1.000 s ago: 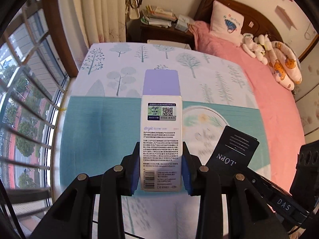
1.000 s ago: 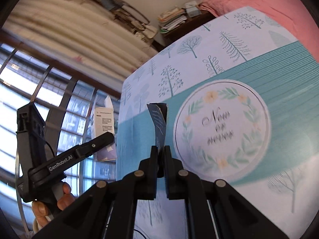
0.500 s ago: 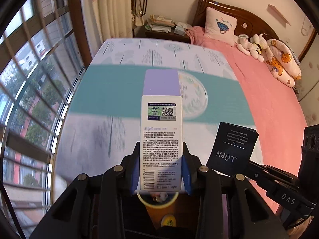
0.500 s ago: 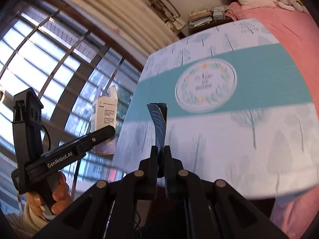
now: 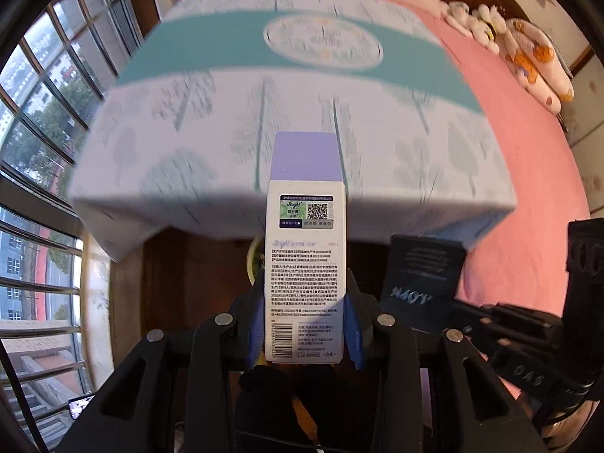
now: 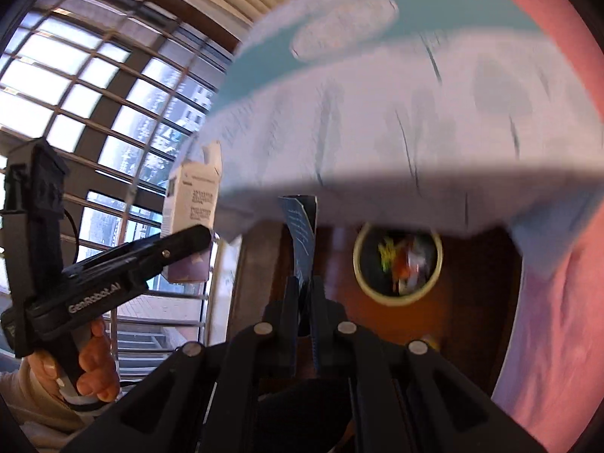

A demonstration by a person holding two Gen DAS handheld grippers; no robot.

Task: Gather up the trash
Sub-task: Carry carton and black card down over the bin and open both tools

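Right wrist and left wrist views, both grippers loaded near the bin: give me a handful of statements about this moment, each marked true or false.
1. The left gripper is shut on a white and purple carton. True.
2. The right gripper holds nothing. False: its jaws pinch a thin dark blue package.
3. A round trash bin with colourful rubbish in it stands on the wooden floor, below the edge of the tree-print bedspread. True.
4. The dark blue package is already inside the bin. False: it is in the right gripper, left of the bin in the right wrist view.
5. The carton's printed side with a QR code faces the left wrist camera. True.
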